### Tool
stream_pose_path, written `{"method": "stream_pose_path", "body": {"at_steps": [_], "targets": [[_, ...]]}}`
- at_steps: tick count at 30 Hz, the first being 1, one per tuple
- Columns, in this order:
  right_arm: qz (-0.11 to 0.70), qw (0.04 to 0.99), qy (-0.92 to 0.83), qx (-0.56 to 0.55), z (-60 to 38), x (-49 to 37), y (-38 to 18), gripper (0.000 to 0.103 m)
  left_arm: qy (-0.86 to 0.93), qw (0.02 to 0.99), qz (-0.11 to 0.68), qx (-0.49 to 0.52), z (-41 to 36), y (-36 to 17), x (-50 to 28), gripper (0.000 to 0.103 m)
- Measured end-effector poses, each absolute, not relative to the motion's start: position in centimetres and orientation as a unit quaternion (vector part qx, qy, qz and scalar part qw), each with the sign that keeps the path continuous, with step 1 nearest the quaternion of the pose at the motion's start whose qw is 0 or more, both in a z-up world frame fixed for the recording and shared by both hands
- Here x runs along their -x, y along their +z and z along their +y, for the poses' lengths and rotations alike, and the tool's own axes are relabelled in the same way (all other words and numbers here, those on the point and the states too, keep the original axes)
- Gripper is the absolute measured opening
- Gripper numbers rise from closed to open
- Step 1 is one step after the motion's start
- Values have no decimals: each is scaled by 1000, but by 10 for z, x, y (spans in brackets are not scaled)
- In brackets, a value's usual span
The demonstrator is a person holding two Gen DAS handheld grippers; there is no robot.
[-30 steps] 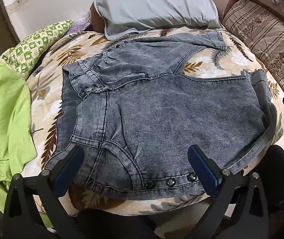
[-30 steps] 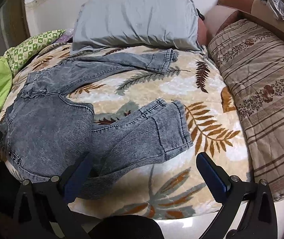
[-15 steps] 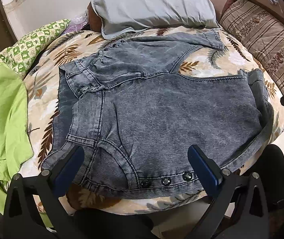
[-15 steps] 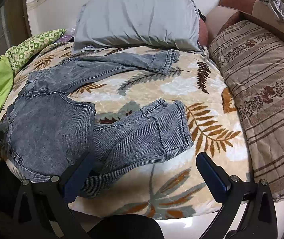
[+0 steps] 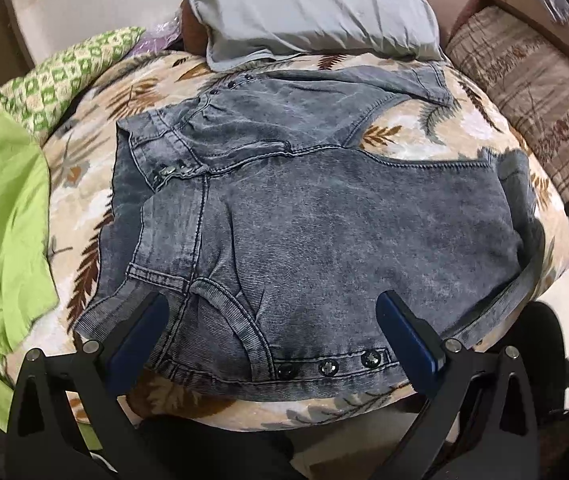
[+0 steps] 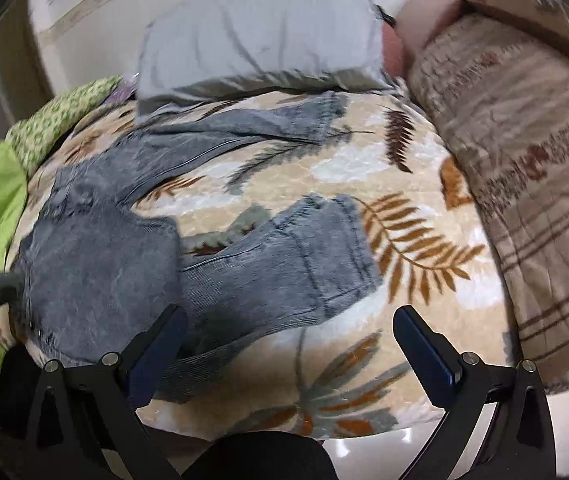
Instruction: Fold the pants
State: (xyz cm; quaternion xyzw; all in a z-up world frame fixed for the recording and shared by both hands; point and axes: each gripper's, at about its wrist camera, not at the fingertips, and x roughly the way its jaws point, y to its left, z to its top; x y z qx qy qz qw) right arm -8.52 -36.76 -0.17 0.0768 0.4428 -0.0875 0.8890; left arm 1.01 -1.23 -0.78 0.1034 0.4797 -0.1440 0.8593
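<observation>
Jaws spread wide above pants (image 5: pixel 324 220).

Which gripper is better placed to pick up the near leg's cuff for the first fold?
The right gripper, probably. It is open, and the near leg's cuff lies just ahead of it. The open left gripper faces the jeans' waistband instead.

A bed (image 6: pixel 424 312) wears a cream blanket (image 5: pixel 96 128) printed with leaves. A grey pillow (image 6: pixel 260 40) rests against the pale headboard (image 6: pixel 92 20). A striped brown cushion (image 6: pixel 524 140) lies alongside, and green cloth (image 5: pixel 0 200) lies bunched at the other edge.
</observation>
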Motion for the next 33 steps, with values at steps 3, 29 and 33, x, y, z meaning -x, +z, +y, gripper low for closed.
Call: {"method": "stream_pose_path", "body": {"at_steps": [3, 29, 33], "targets": [[440, 889, -99, -80, -379, 88, 0, 103, -139, 860, 482, -95, -10, -7, -15, 103], [470, 864, -58, -172, -453, 13, -54, 103, -78, 800, 592, 51, 101, -50, -86, 103], [486, 855, -12, -180, -450, -3, -71, 100, -113, 783, 607, 73, 88, -63, -79, 103]]}}
